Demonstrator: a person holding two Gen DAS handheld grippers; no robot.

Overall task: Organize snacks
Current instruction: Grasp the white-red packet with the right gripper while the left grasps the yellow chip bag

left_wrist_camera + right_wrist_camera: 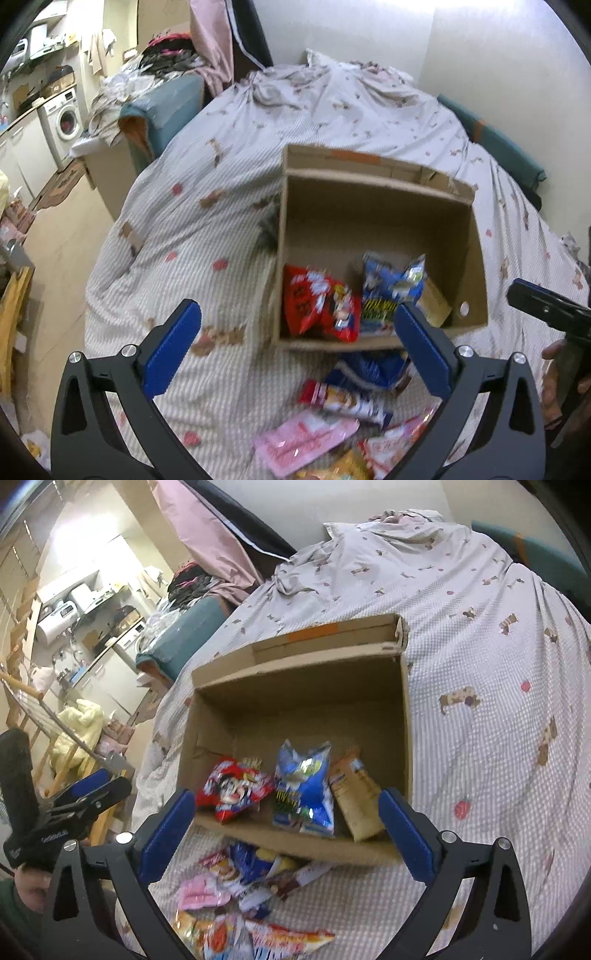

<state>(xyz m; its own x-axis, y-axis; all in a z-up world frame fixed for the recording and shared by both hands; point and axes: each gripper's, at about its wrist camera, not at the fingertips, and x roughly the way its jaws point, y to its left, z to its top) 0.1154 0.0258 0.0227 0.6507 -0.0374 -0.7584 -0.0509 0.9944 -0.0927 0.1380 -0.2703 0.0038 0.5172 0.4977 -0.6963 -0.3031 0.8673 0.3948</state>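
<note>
Snacks (255, 901) loose on bed (480, 657), 3 packs in box (406, 731); both jaws wide apart, empty.

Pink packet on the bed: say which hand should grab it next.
Probably left. The pink packet lies right between the open, empty left gripper fingers; from the right gripper, also open and empty, it sits off to the left.

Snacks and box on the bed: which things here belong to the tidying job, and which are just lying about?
Part of the job:
- cardboard box
- red packet, blue packet and tan packet already inside it
- loose packets on the bed in front of the box

Just lying about:
- bedsheet
- clothes pile
- washing machine
</note>
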